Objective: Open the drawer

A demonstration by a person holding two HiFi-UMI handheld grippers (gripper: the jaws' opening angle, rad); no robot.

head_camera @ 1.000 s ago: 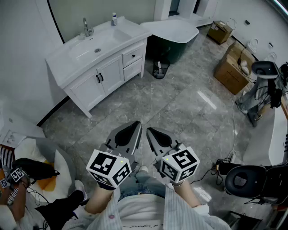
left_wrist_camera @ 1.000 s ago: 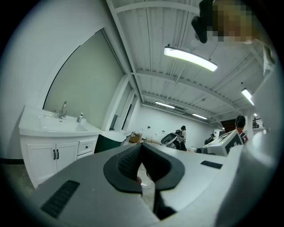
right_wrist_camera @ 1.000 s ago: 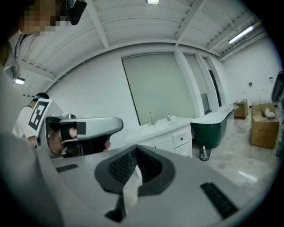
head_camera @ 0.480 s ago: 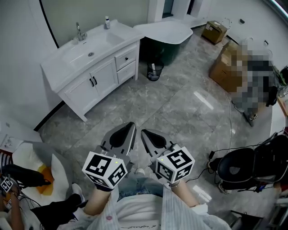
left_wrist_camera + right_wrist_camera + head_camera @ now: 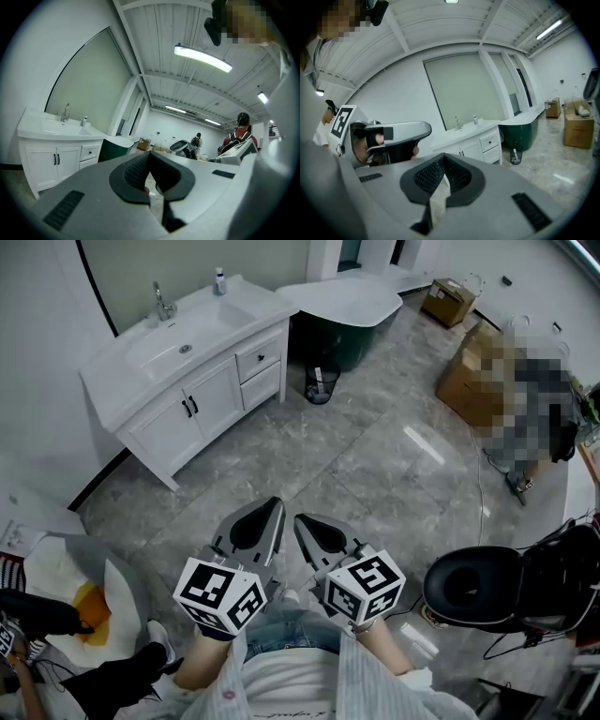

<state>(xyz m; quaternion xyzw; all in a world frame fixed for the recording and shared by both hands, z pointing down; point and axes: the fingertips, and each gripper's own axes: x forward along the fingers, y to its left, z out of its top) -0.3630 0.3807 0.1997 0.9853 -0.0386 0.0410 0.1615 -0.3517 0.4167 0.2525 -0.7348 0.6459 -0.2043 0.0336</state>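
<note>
Two tools, left tool (image 5: pixel 275 508), right tool (image 5: pixel 302 522), jaws together, vanity drawer (image 5: pixel 255 359) closed.

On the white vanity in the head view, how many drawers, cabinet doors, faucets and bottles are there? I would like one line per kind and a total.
drawers: 2
cabinet doors: 2
faucet: 1
bottle: 1
Total: 6

White drawer (image 5: pixel 257 359), shut, dark knob; upper right of vanity (image 5: pixel 217 396)
</note>
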